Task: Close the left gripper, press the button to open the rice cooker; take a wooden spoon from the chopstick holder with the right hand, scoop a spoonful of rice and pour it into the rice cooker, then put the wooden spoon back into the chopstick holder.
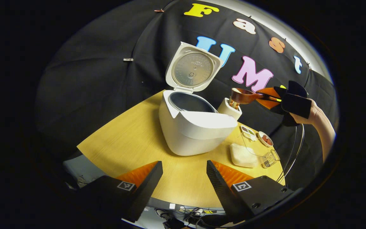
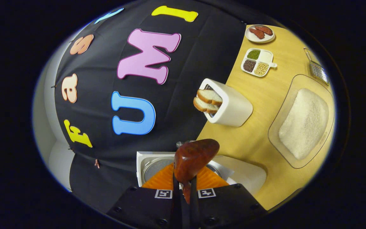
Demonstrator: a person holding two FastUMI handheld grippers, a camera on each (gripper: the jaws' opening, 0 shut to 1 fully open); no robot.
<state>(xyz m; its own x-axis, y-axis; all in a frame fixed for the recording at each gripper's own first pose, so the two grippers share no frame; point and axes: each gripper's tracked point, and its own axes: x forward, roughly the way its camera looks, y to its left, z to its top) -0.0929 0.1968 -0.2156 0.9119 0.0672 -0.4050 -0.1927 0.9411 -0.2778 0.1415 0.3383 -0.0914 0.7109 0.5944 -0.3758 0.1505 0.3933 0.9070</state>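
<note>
In the left gripper view, my left hand-held gripper [image 1: 184, 176] sits released, its two fingers spread wide with bare worktop [image 1: 128, 140] between them. Just ahead of it stands the rice cooker [image 1: 195, 127], lid [image 1: 193, 68] tipped up and back, the inner pot open to view. Beyond the cooker and to the right is the white chopstick holder [image 1: 230, 109]. Ahead and to the right of my fingers lies the clear tray of rice [image 1: 243, 155], and past it a small divided dish [image 1: 249, 132] and a plate of reddish pieces [image 1: 265, 139]. A wire rack [image 1: 271, 158] sits at the tray's far edge. Up to the right, well apart from my left hand-held gripper, the right hand-held gripper [image 1: 270, 97] hangs in the air with a hand [image 1: 310, 114] behind it, holding the wooden spoon [image 1: 245, 95] by the handle, its bowl above the chopstick holder.

In the right gripper view, my right hand-held gripper [image 2: 184, 186] is clenched on the wooden spoon's [image 2: 194, 157] handle, both fingers pressed on it, the bowl jutting straight ahead. Directly beneath the spoon is the open rice cooker [image 2: 243, 173]. Farther ahead stands the chopstick holder [image 2: 232, 109] with pale wooden pieces in its mouth. To the right lies the tray of rice [image 2: 302, 122]; beyond it are the divided dish [image 2: 257, 62] and the plate [image 2: 259, 33].
</note>
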